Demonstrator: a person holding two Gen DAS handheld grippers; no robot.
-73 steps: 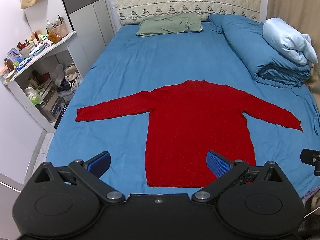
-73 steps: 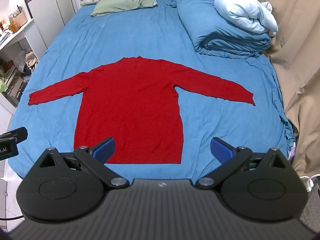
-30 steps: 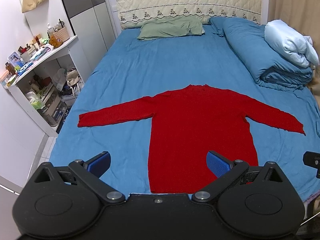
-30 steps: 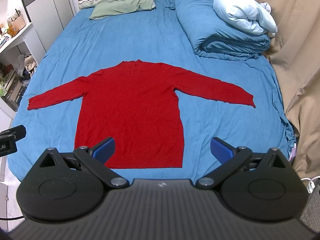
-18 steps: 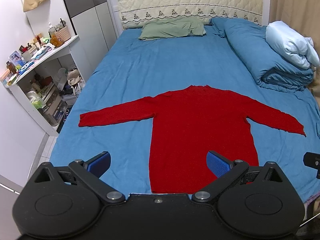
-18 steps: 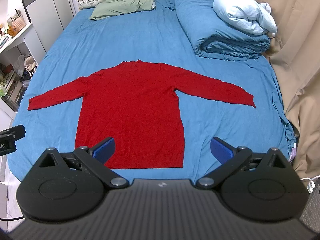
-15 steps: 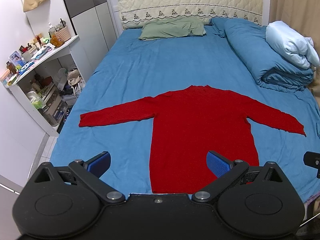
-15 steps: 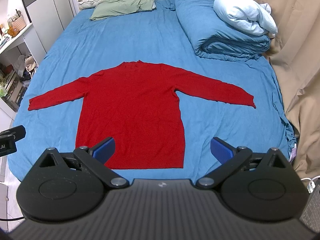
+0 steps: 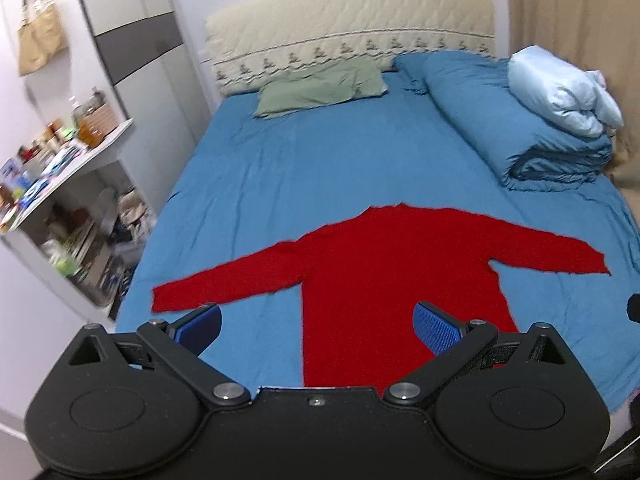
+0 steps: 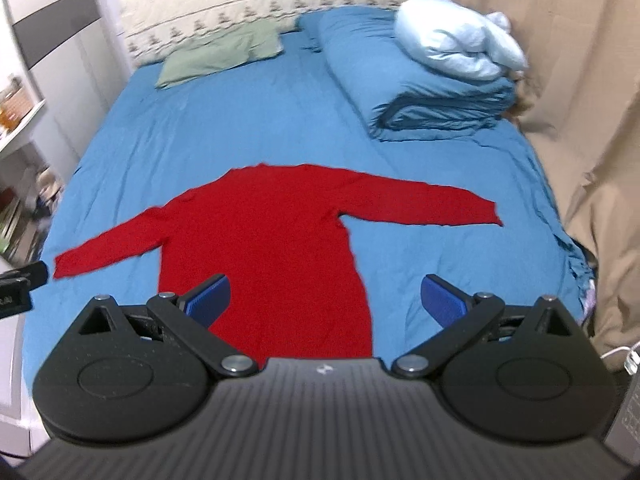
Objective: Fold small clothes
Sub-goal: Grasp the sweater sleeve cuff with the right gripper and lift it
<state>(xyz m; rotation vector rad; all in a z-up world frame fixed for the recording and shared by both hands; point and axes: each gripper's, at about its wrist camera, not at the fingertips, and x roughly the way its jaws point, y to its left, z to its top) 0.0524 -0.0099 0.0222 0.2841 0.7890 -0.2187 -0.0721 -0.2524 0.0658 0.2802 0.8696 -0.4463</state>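
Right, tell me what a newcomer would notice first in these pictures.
The red sweater stands out first, spread flat with both sleeves out on the blue bed. Next comes the rolled blue duvet along the bed's right side, with a pale blue blanket on top. Both claws, left and right, hang open at the foot end.

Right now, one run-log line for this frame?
stage: pre-fold | red sweater flat on bed, sleeves spread | left tongs open, empty | right tongs open, empty | contact: none
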